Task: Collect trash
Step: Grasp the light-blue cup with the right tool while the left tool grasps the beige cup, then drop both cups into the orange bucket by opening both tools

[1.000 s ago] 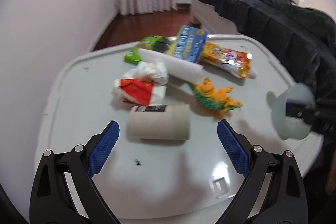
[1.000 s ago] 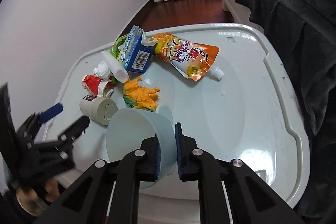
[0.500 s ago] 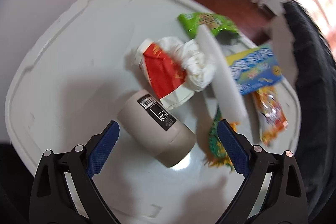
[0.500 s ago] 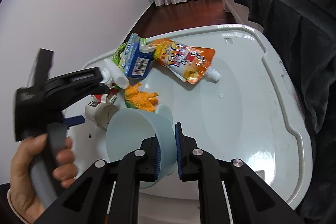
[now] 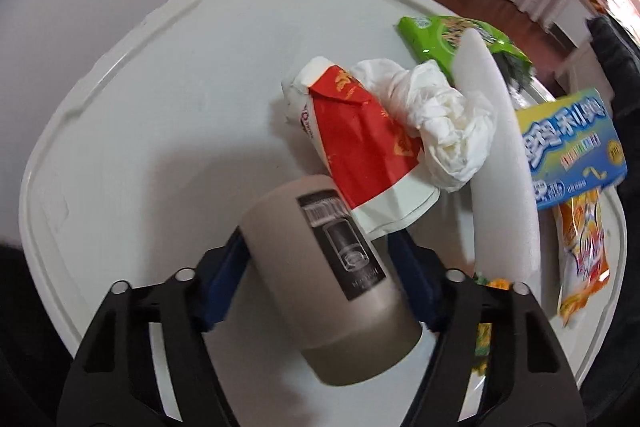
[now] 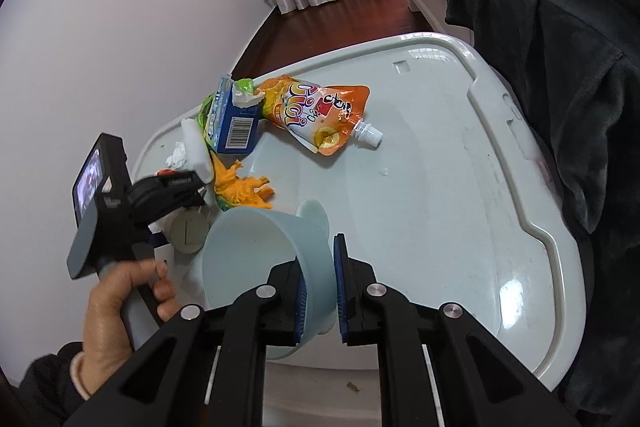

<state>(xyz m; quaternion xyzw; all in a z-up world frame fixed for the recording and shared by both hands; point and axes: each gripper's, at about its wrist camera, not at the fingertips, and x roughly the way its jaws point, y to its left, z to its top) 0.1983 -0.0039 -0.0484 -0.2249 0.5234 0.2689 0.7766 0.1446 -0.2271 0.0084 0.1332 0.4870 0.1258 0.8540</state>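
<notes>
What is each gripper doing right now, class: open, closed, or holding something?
Left gripper: closed on the beige cup.
Right gripper: closed on the rim of the pale blue bowl.

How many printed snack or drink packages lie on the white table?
3: green snack bag at the far edge, blue drink carton beside it, orange spout pouch toward the middle of the white table. Others may hide beneath.

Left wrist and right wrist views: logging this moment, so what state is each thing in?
Left claw: shut on the beige cup.
Beige cup: lying on its side.
Right claw: shut on the bowl's wall.
Blue bowl: tilted, empty.
Orange pouch: flat, capped.
Tissue: crumpled.
</notes>
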